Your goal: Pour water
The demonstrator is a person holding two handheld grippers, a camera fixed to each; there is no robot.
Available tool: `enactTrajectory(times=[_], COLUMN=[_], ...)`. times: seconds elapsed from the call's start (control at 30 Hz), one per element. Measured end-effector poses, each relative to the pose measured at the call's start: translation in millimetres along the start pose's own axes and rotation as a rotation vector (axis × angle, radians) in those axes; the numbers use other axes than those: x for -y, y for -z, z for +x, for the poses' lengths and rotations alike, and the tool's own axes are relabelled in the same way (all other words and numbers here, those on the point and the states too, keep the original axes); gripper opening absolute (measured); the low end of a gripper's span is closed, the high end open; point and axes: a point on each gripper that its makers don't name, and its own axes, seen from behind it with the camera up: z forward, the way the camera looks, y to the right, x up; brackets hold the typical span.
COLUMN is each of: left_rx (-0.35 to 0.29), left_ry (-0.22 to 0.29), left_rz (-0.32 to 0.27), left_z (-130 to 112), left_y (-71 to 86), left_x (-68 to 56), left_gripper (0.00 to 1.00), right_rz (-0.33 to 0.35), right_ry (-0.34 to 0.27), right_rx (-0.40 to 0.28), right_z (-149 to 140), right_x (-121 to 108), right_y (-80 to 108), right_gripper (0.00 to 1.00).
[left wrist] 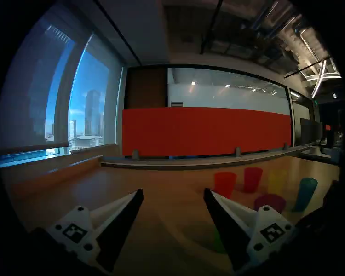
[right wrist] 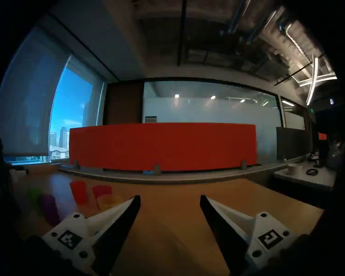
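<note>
Left gripper released, empty, over wooden table, mid-table and short of far edge sit orange cup, red cup, purple cup, yellow cup, teal cup, right gripper released, empty, red divider along far edge.

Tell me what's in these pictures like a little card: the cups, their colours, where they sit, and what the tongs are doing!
Place: wooden table, red screen behind it
Cups: orange cup, red cup, yellow cup, teal cup, purple cup
Where: grouped together, standing on the table
Tongs: left tongs open, holding nothing; right tongs open, holding nothing
Water: too dim to tell
</note>
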Motion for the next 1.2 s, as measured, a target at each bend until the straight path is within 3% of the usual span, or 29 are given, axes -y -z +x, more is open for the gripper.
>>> enactTrajectory(times=[0.4, 1.2], left_rx=[0.000, 0.000], left_ry=[0.000, 0.000], left_rz=[0.000, 0.000], left_z=[0.5, -0.2], left_y=[-0.5, -0.5], left_x=[-0.2, -0.7], left_gripper=[0.98, 0.98], right_rz=[-0.015, -0.019], right_ry=[-0.002, 0.003], right_rx=[-0.003, 0.024], right_z=[2.0, -16.7], right_x=[-6.8, 2.7], right_y=[-3.7, -10.5], right_gripper=[1.00, 1.00])
